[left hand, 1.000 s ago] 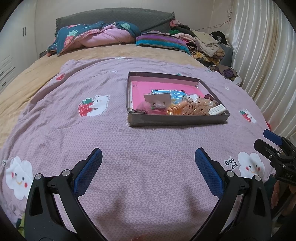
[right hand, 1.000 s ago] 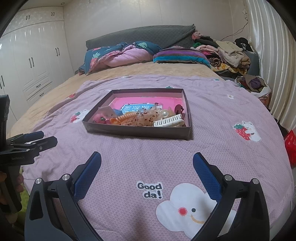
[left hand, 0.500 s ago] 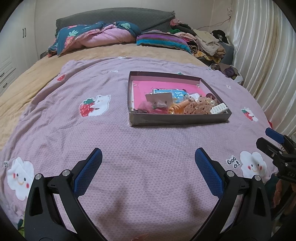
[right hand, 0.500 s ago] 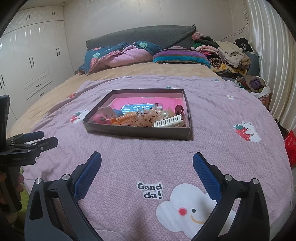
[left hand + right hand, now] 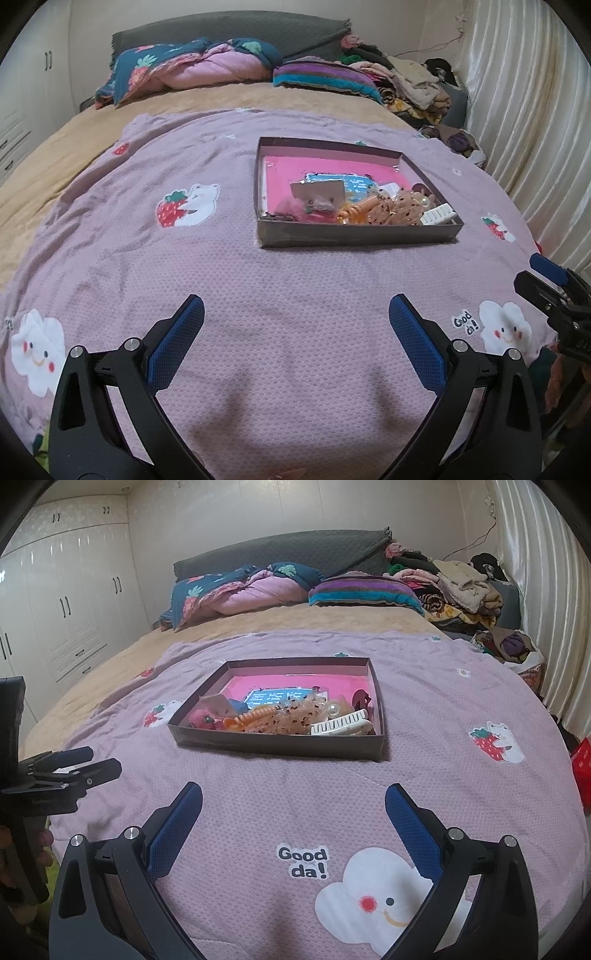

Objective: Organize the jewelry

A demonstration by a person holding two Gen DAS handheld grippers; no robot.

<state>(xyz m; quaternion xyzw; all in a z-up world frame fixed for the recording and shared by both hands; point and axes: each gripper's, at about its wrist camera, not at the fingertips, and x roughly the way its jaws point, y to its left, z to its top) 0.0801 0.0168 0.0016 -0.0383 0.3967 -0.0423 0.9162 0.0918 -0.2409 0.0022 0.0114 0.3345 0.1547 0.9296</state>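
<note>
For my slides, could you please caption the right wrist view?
Open right gripper faces a dark cardboard tray of hair accessories on a lilac quilt.

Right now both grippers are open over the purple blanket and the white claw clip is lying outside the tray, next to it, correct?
Not quite. The white claw clip lies inside the tray, at its near right corner, as the right wrist view shows. The rest holds: the left gripper and right gripper are both open over the purple blanket.

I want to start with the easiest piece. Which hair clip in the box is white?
The toothed claw clip at the box's near right corner; the others are orange or speckled.
</note>
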